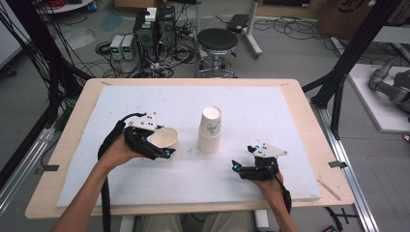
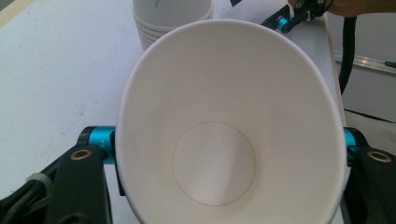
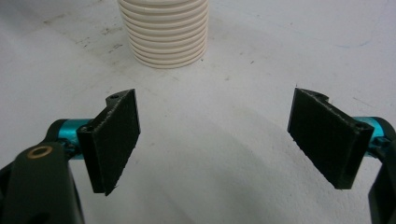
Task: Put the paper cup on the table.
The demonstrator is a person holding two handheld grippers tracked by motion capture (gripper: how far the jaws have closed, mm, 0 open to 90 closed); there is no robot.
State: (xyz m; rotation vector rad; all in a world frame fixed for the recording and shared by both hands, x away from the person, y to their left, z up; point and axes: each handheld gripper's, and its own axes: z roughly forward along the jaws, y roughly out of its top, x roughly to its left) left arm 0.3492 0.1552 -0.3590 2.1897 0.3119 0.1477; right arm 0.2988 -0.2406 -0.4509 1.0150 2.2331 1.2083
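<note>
A single white paper cup point(image 1: 164, 137) lies tipped on its side in my left gripper point(image 1: 162, 145), its mouth facing the camera. In the left gripper view the cup point(image 2: 224, 126) is squeezed to an oval, with my left gripper point(image 2: 229, 144) shut on its sides. An upside-down stack of white paper cups point(image 1: 210, 129) stands mid-table, just right of the held cup; the stack point(image 2: 173, 18) sits close behind it. My right gripper point(image 1: 243, 158) rests low at the front right, open. In its own view the right gripper point(image 3: 219, 140) holds nothing, and the stack point(image 3: 163, 32) stands ahead of it.
A white foam board point(image 1: 270, 111) covers the wooden table point(image 1: 309, 121). Beyond the far edge are a black stool point(image 1: 217, 43), electronics boxes point(image 1: 154, 29) and cables on the floor. The other hand's gripper point(image 2: 289, 18) appears past the cup in the left gripper view.
</note>
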